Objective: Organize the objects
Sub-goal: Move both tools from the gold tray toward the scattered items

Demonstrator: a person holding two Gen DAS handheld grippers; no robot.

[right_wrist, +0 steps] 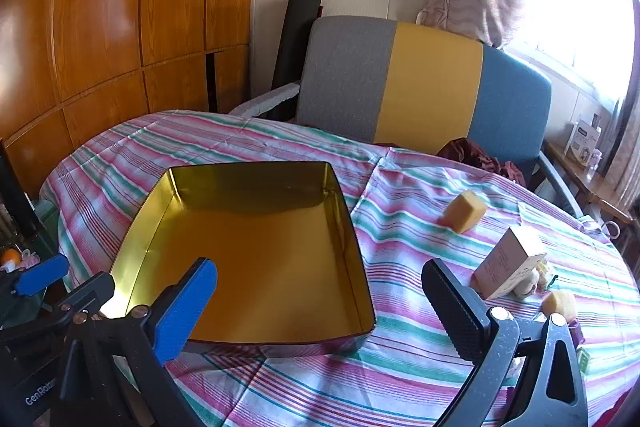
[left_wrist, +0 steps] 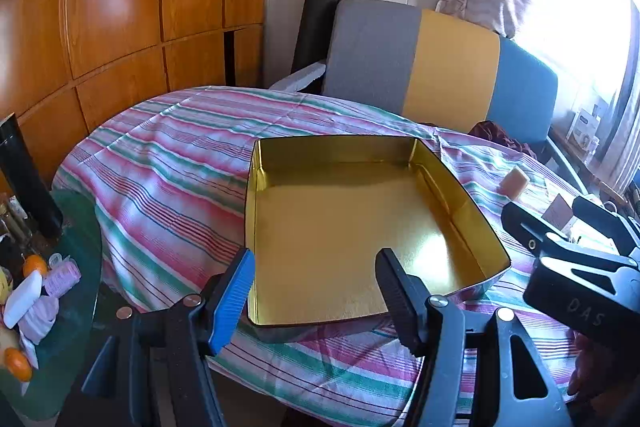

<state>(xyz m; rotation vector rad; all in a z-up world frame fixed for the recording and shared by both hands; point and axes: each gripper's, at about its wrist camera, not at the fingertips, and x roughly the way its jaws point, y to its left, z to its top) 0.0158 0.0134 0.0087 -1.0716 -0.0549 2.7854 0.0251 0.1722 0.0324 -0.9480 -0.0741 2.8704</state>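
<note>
An empty gold-lined metal tin lies open on the striped tablecloth. My left gripper is open and empty, hovering over the tin's near edge. My right gripper is open and empty, just above the tin's near right corner; it also shows in the left wrist view. To the right of the tin lie a yellow sponge block, a small pale carton and a second yellow sponge.
The round table's striped cloth drops off at the near and left edges. A grey, yellow and blue sofa stands behind the table. A green side table at left holds oranges, a black cylinder and packets. Wooden wardrobes line the left wall.
</note>
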